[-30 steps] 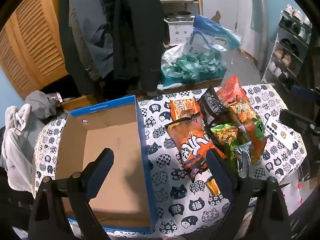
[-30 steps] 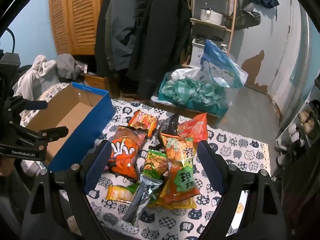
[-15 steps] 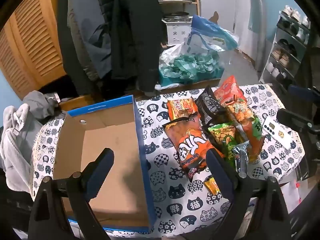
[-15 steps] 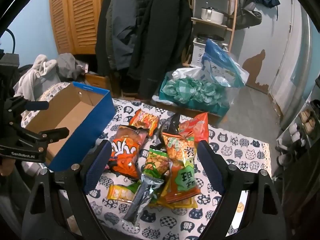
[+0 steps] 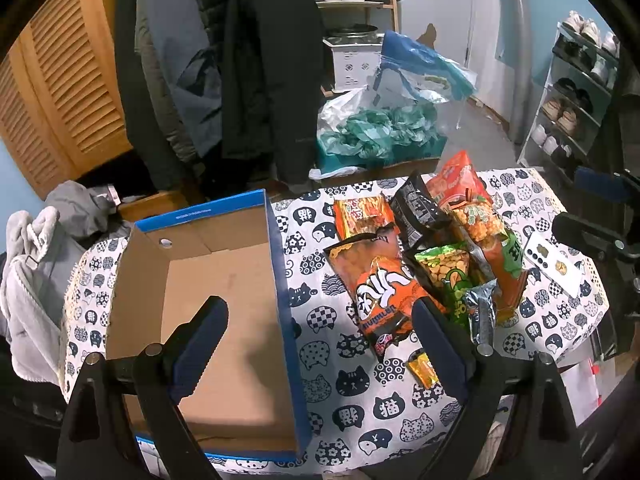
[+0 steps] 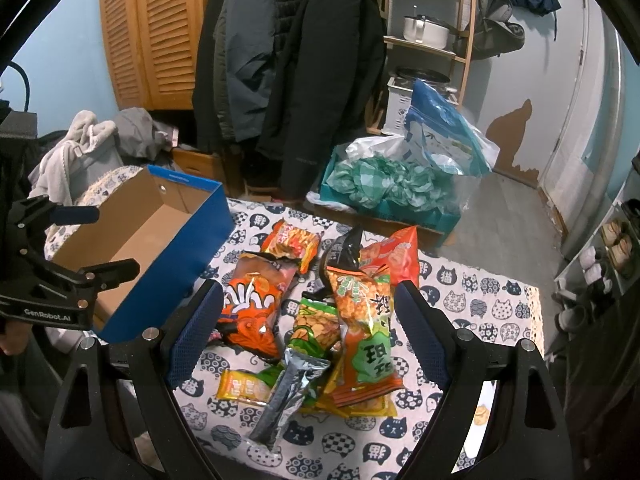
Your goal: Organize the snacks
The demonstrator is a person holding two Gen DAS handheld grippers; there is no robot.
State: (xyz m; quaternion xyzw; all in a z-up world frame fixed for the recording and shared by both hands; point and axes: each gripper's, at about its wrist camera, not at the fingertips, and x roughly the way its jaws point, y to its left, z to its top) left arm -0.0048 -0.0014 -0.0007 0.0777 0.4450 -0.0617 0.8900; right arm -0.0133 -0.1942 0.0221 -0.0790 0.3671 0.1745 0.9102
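Note:
An empty blue-edged cardboard box (image 5: pixel 224 292) stands on the left of the table; it also shows in the right wrist view (image 6: pixel 160 236). A pile of snack bags lies to its right: a big orange bag (image 5: pixel 380 280) (image 6: pixel 252 300), a green peanut bag (image 5: pixel 448 276) (image 6: pixel 316 324), an orange-green bag (image 6: pixel 360 320), a black bag (image 5: pixel 416 208), a silver packet (image 6: pixel 288 392). My left gripper (image 5: pixel 320 320) is open above the box's right wall. My right gripper (image 6: pixel 308 312) is open above the pile.
The table has a cat-print cloth (image 5: pixel 360 400). A white phone (image 5: pixel 552 264) lies at its right edge. Coats (image 6: pixel 288 60), a wooden cabinet (image 5: pixel 60 92), a crate with green bags (image 6: pixel 384 188) and a shoe rack (image 5: pixel 580 80) stand behind the table.
Both views have shifted only slightly; the snacks and the box lie as before. Both grippers stay open.

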